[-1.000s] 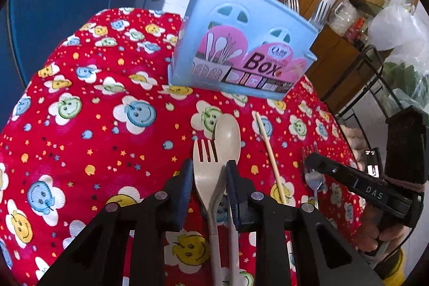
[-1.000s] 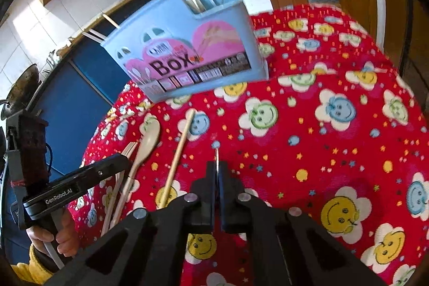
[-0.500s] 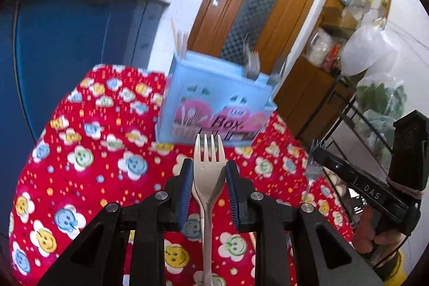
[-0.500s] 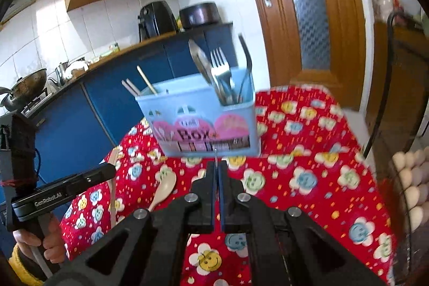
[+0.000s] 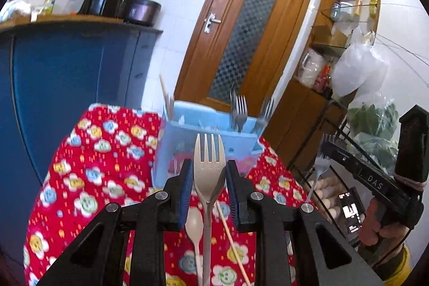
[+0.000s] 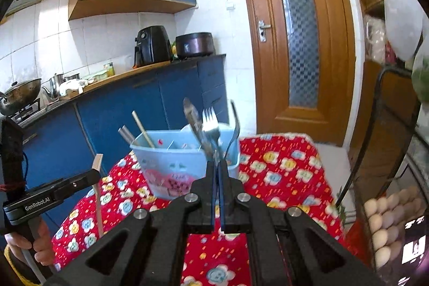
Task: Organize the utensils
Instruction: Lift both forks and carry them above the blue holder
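Note:
My left gripper [image 5: 209, 178] is shut on a beige plastic fork [image 5: 208, 160], held upright above the table, tines up, just in front of the light blue utensil box [image 5: 214, 136]. My right gripper [image 6: 217, 173] is shut on a metal fork; its tines show in the left wrist view [image 5: 325, 144] and it is edge-on between the pads in the right wrist view. It hovers near the box [image 6: 174, 162], which holds metal forks [image 6: 210, 125] and chopsticks [image 6: 139, 127]. A beige spoon [image 5: 194, 225] and a wooden chopstick [image 5: 230, 237] lie on the red cloth.
The table has a red smiley-flower cloth [image 5: 102, 165]. A blue cabinet [image 5: 67, 82] stands left, a wooden door [image 5: 241, 39] behind, a wire rack with eggs [image 6: 388, 221] to the right.
Both grippers have lifted their forks off the table and risen, tilting up toward the box. The spoon and chopstick stay on the cloth.

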The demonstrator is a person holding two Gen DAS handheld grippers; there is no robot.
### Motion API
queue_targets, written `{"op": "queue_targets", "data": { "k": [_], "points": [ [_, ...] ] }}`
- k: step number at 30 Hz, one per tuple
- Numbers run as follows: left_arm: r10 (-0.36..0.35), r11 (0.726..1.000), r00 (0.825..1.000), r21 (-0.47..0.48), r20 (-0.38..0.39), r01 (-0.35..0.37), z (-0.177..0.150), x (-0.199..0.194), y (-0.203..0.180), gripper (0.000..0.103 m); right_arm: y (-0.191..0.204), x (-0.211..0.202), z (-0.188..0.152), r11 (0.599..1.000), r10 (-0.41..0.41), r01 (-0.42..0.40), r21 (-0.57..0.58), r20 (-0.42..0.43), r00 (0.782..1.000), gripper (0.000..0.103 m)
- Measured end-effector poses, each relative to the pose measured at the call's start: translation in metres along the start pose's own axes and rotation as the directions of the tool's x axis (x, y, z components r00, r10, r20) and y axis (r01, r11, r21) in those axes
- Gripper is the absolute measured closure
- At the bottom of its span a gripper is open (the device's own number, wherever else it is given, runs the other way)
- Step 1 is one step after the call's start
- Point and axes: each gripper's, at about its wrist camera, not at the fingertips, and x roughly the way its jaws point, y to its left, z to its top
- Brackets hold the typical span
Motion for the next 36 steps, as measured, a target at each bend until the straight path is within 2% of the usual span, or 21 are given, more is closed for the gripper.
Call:
{"op": "queue_targets", "data": {
  "k": [12, 23, 31, 36],
  "points": [
    [0.027, 0.998, 0.993, 0.052, 0.112, -0.033, 0.063, 0.011, -0.015, 0.078, -0.014, 0.021, 0.045, 0.998, -0.064, 0.064, -0.006, 0.043, 0.997, 0.100],
    [0.070, 0.995, 0.975, 0.056, 0.211, -0.083, 0.124, 0.043, -0.021, 0.078, -0.011, 0.049, 0.088, 0.987, -0.139, 0.147, -0.058, 0.119, 0.983, 0.100],
    [0.120, 0.985, 0.944, 0.085, 0.308, -0.153, 0.140, 0.071, -0.025, 0.078, -0.012, 0.082, 0.101, 0.982, -0.169, 0.179, -0.067, 0.141, 0.976, 0.100],
    [0.132, 0.985, 0.952, 0.074, 0.276, -0.158, 0.130, 0.096, -0.017, 0.078, -0.011, 0.100, 0.092, 0.978, -0.179, 0.191, -0.085, 0.133, 0.975, 0.100]
  ]
}}
